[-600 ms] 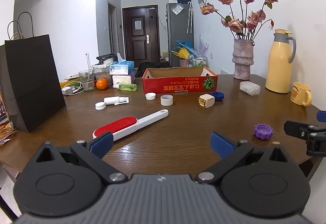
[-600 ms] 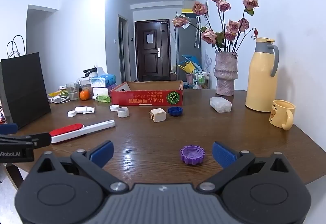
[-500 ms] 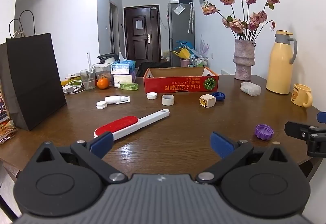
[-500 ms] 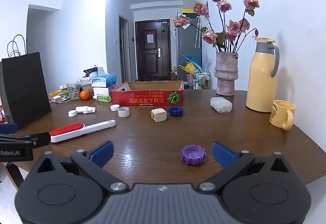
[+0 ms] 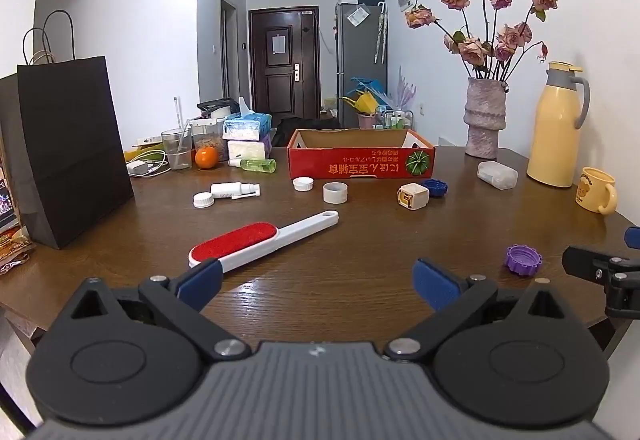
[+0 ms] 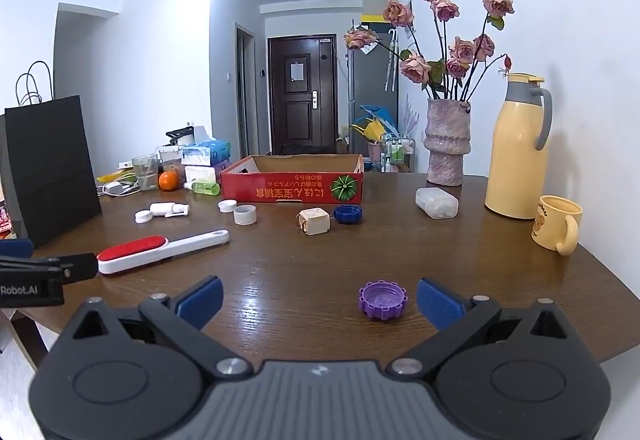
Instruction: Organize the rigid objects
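Note:
A red cardboard box (image 5: pixel 362 159) (image 6: pixel 292 183) stands open at the table's middle back. Loose on the wood lie a red-and-white lint brush (image 5: pixel 262 242) (image 6: pixel 160 250), a purple cap (image 5: pixel 523 259) (image 6: pixel 382 300), a blue cap (image 5: pixel 435 187) (image 6: pixel 347 213), a cream cube (image 5: pixel 412 195) (image 6: pixel 314 220), a white ring (image 5: pixel 335 192), white caps and a white spray bottle (image 5: pixel 234 190). My left gripper (image 5: pixel 316 282) is open and empty, just short of the brush head. My right gripper (image 6: pixel 318 300) is open and empty, with the purple cap just ahead between its fingers.
A black paper bag (image 5: pixel 64 151) stands at the left edge. A vase of roses (image 5: pixel 484 119), a yellow thermos (image 5: pixel 556 125), a yellow mug (image 5: pixel 596 189) and a clear plastic case (image 5: pixel 497 174) stand at the right. Tissue boxes, a glass, an orange (image 5: pixel 206 157) sit back left.
Both grippers have eased slightly forward and up over the table. Nothing on the table has moved.

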Available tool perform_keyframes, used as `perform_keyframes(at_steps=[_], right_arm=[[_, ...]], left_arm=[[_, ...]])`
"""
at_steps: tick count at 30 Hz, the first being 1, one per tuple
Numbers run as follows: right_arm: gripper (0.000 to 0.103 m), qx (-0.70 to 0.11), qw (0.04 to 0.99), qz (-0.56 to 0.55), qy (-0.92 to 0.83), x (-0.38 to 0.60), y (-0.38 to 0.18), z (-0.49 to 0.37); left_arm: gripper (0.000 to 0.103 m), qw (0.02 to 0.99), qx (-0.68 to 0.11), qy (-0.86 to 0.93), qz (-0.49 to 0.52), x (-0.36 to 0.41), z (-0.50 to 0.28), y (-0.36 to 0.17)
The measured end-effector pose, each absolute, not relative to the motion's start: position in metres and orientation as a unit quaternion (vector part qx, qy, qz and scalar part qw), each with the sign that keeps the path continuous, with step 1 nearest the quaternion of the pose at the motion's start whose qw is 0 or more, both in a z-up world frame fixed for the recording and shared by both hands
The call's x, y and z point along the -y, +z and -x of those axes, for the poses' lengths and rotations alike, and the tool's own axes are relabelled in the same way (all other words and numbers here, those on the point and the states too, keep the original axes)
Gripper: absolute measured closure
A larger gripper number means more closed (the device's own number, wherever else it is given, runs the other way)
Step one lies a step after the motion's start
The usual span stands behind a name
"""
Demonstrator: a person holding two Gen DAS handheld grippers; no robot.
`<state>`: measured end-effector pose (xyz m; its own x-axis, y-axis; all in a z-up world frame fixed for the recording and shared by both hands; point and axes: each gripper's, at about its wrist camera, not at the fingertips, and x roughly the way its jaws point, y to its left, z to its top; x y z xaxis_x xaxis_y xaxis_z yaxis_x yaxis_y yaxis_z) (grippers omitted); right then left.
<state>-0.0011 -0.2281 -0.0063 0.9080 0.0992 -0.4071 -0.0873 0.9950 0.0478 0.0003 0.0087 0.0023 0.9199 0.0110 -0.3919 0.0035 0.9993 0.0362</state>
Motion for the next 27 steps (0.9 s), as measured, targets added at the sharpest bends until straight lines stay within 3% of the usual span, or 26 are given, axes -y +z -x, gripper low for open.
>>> perform_keyframes(at_steps=[27], right_arm=[[0.000,-0.210,0.976,-0.013,0.048,0.2276,-0.0061,0.0010]], left_arm=[[0.000,0.979,-0.203,0.002,-0.017,-0.0115,-0.0033,0.0022]])
